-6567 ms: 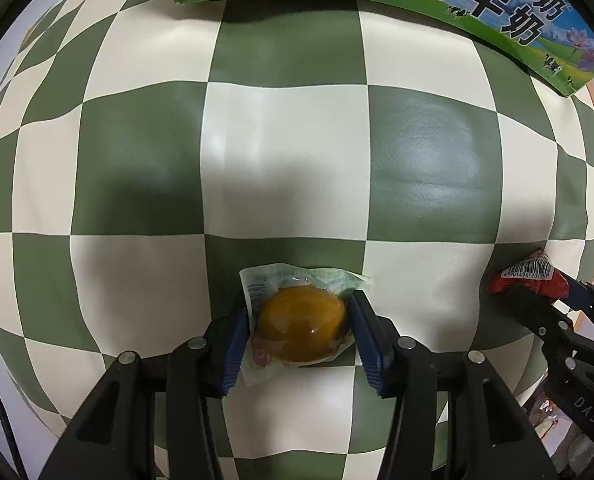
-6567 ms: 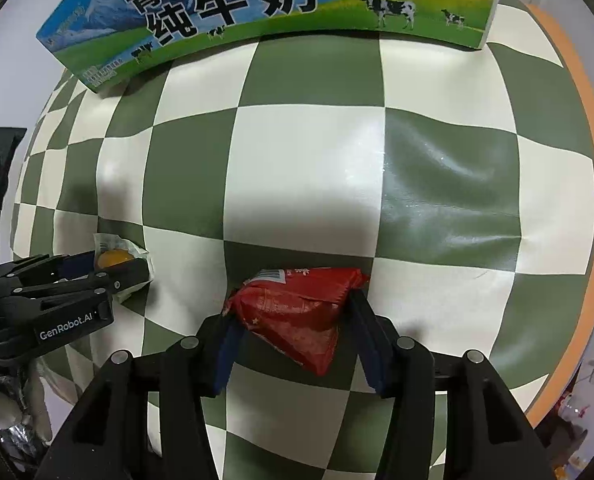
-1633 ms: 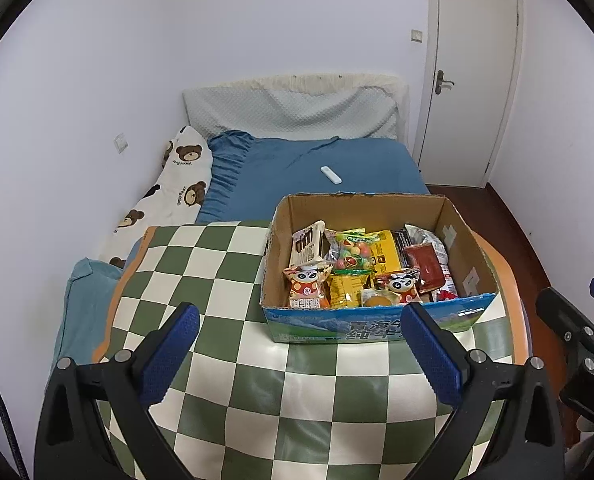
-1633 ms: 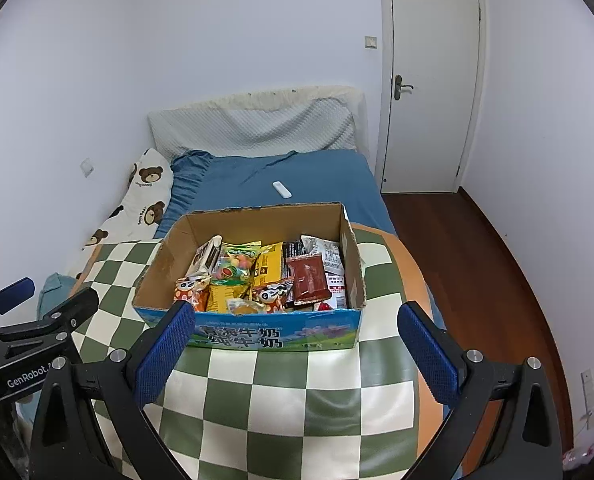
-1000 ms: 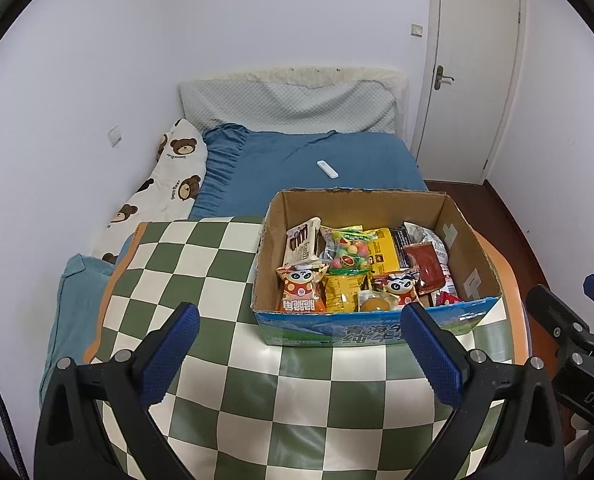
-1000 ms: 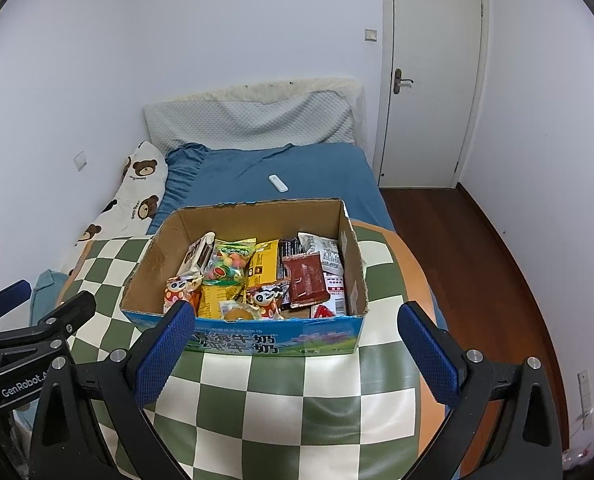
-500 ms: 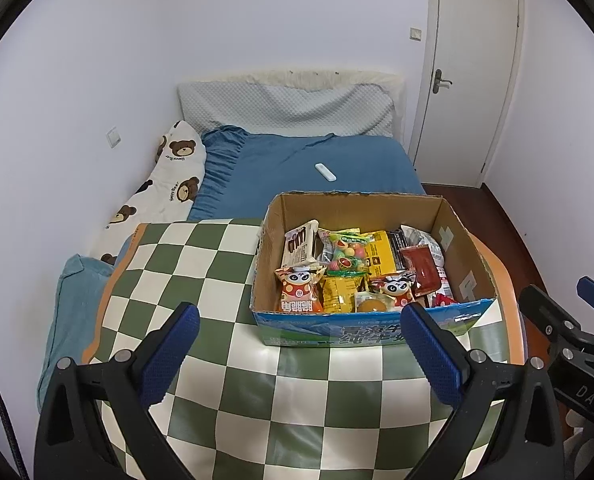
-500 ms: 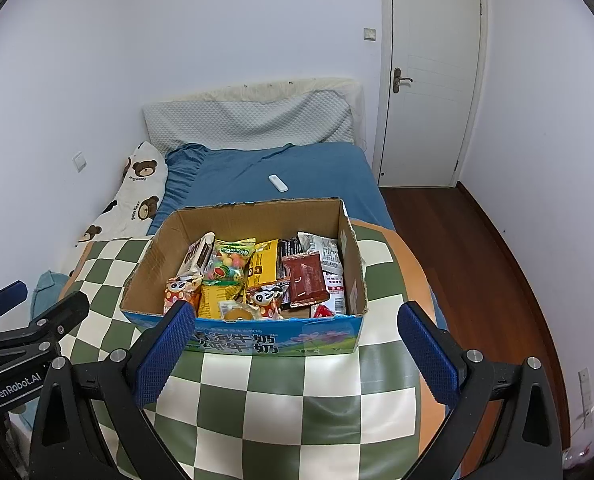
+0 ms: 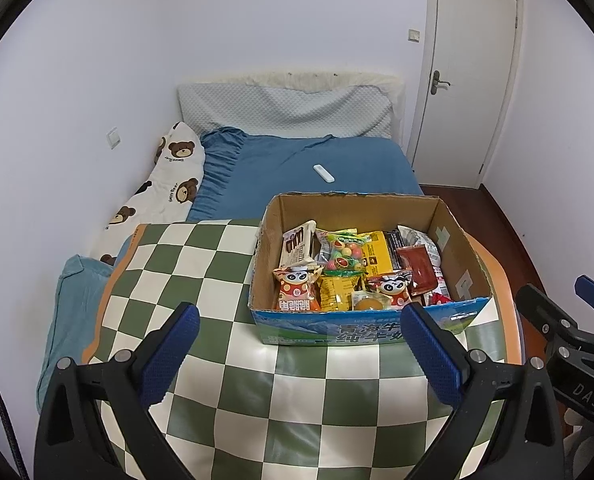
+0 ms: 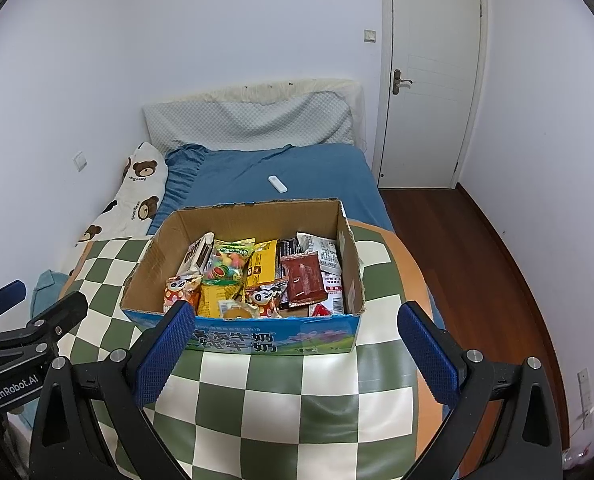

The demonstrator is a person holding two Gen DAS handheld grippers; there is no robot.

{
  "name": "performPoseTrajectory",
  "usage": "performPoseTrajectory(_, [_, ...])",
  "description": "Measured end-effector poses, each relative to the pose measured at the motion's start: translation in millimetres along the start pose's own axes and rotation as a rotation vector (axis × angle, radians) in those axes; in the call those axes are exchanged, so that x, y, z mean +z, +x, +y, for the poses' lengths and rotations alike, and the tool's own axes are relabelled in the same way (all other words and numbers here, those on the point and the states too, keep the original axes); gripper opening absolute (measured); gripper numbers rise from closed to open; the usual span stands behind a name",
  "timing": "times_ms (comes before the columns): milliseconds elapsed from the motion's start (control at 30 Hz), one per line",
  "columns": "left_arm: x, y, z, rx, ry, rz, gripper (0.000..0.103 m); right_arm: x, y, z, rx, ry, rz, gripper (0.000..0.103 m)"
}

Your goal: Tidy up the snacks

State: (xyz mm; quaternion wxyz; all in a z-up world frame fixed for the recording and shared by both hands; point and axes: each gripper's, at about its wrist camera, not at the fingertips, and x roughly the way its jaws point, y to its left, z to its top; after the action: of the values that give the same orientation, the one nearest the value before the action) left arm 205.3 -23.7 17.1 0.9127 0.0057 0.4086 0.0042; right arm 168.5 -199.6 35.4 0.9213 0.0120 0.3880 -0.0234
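As table (image 9: pixel 201 264) spreads, box (image 9: pixel 463 264) nears edge.

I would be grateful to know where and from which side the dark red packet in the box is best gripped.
Probably from above, by the long edges of the dark red packet. It lies flat and face-up on the other snacks near the right wall of the cardboard box, so a sideways approach is blocked. The right gripper, open and empty, seems better placed.
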Motion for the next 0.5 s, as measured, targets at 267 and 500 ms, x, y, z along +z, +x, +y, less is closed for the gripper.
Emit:
performPoseTrajectory(267, [0.9, -3.2, -0.3, 0.001, 0.000, -0.002, 0.103, -1.1, -5.5, -0.8, 0.000, 0.002, 0.002, 0.103])
performPoseTrajectory(500, [0.6, -6.4, 0.1, 0.000, 0.001, -0.003, 0.103, -2.1, -10.4, -1.3, 0.003, 0.006, -0.001, 0.103])
